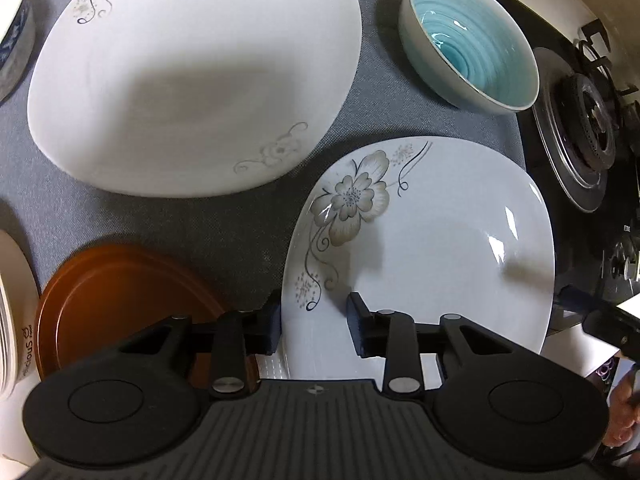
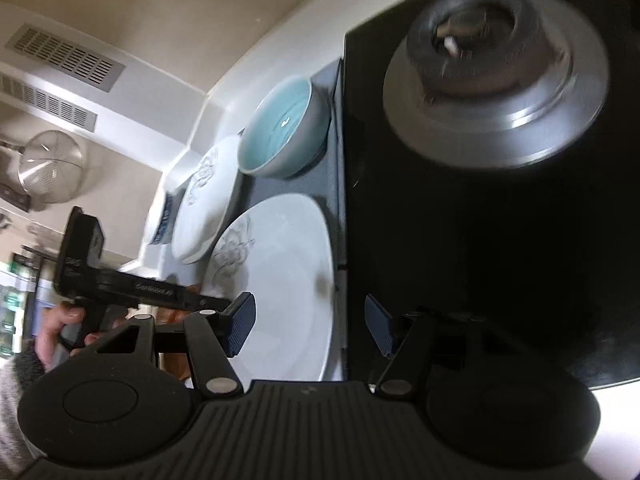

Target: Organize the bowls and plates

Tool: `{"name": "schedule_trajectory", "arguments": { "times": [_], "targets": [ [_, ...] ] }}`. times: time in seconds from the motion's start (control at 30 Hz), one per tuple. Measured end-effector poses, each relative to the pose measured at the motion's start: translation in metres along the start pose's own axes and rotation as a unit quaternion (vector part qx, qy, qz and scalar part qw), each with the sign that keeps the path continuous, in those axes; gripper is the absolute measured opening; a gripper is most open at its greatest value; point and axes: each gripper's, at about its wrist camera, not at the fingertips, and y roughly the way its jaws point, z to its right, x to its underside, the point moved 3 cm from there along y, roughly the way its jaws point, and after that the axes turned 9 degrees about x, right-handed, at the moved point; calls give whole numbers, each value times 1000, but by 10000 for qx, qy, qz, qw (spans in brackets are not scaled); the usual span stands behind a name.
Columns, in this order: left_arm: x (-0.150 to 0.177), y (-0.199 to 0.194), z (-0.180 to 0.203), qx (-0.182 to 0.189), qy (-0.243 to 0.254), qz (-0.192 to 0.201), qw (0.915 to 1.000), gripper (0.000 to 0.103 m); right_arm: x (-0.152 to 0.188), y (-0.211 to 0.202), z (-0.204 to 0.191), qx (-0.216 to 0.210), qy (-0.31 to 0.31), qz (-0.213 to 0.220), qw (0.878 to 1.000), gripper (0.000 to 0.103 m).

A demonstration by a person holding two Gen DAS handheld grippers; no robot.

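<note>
Left gripper (image 1: 314, 326) is nearest, pointing steeply down with its jaws straddling the left rim of the near flowered plate (image 1: 420, 248); a gap shows between the inner pad and the china, so no pinch is confirmed. A brown plate (image 1: 120, 300) lies just left of it on the grey mat (image 1: 200, 224). Beyond, a larger flowered plate (image 1: 192, 76) sits apart, with a blue-glazed bowl (image 1: 470, 42) to its right, near the black stove (image 1: 592, 120). Right gripper (image 2: 310, 326) hovers with jaws spread across the near plate's right edge and the stove's edge, gripping nothing. A hand (image 2: 60, 332) holds the left tool's handle.
</note>
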Motion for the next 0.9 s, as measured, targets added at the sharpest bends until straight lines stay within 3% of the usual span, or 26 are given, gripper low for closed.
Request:
{"name": "schedule_trajectory", "arguments": {
  "times": [0.2, 0.3, 0.37, 0.47, 0.7, 0.83, 0.9],
  "targets": [
    [-2, 0, 1, -61, 119, 4, 9999, 36, 3, 19, 0, -254, 54, -397, 9989, 65],
    [-3, 3, 11, -206, 134, 51, 9997, 37, 4, 25, -8, 59, -303, -436, 9986, 48],
    [-1, 1, 17, -337, 225, 163, 9990, 35, 5, 25, -10, 338, -490, -401, 9974, 23],
    [5, -2, 20, -250, 175, 288, 9991, 35, 6, 19, -3, 324, -419, -340, 9980, 11],
    [-3, -1, 5, 21, 112, 209, 9997, 36, 4, 22, -7, 447, -728, -446, 9953, 11],
    [3, -1, 15, -256, 615, 247, 9975, 42, 4, 30, -8, 459, -694, -452, 9955, 12],
    [6, -2, 17, -289, 573, 288, 9975, 42, 7, 28, -10, 533, -769, -391, 9948, 11]
  ]
}}
